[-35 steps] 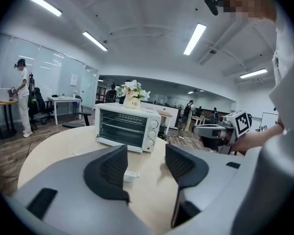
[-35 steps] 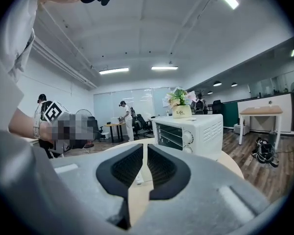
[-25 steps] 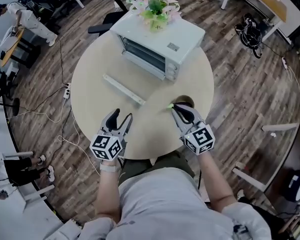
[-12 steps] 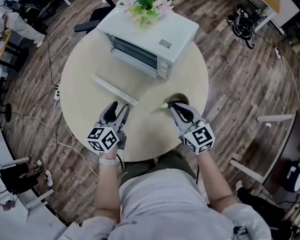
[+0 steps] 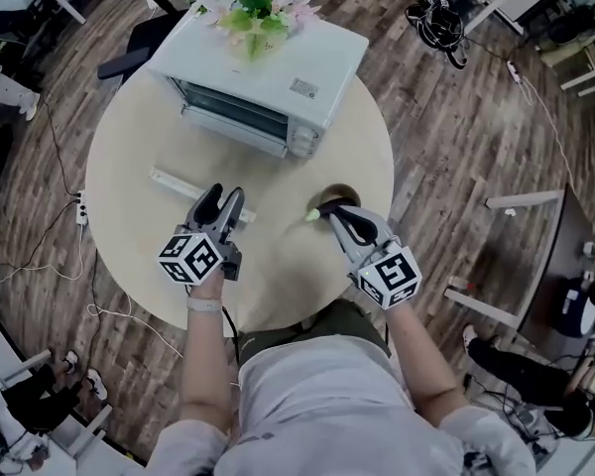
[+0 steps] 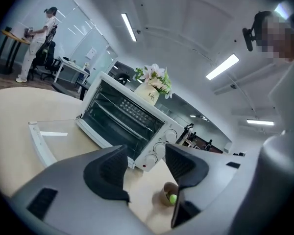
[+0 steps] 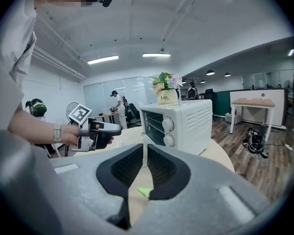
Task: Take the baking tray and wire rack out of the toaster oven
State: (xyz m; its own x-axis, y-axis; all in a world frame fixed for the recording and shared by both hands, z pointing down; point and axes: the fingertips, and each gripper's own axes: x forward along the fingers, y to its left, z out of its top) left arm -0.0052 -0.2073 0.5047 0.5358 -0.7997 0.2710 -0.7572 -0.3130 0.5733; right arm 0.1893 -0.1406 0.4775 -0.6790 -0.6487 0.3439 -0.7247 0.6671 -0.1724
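Observation:
The white toaster oven stands at the far side of the round table, its glass door shut. Through the glass I see wire rack bars; the tray is not clear to me. My left gripper hovers over the table in front of the oven, jaws open with nothing between them. My right gripper rests low over the table to the right, its jaws together. A small green bit sits at its tips; whether it is pinched I cannot tell.
A white bar lies on the table left of my left gripper. A brown cup-like ring sits by the right gripper. A flower pot stands on the oven. Chairs and cables ring the table, and a person works at a far desk.
My left gripper has moved forward toward the oven and the white bar, rolling a little, jaws still open. The right gripper has shifted slightly. The view has moved, so the oven sits further left.

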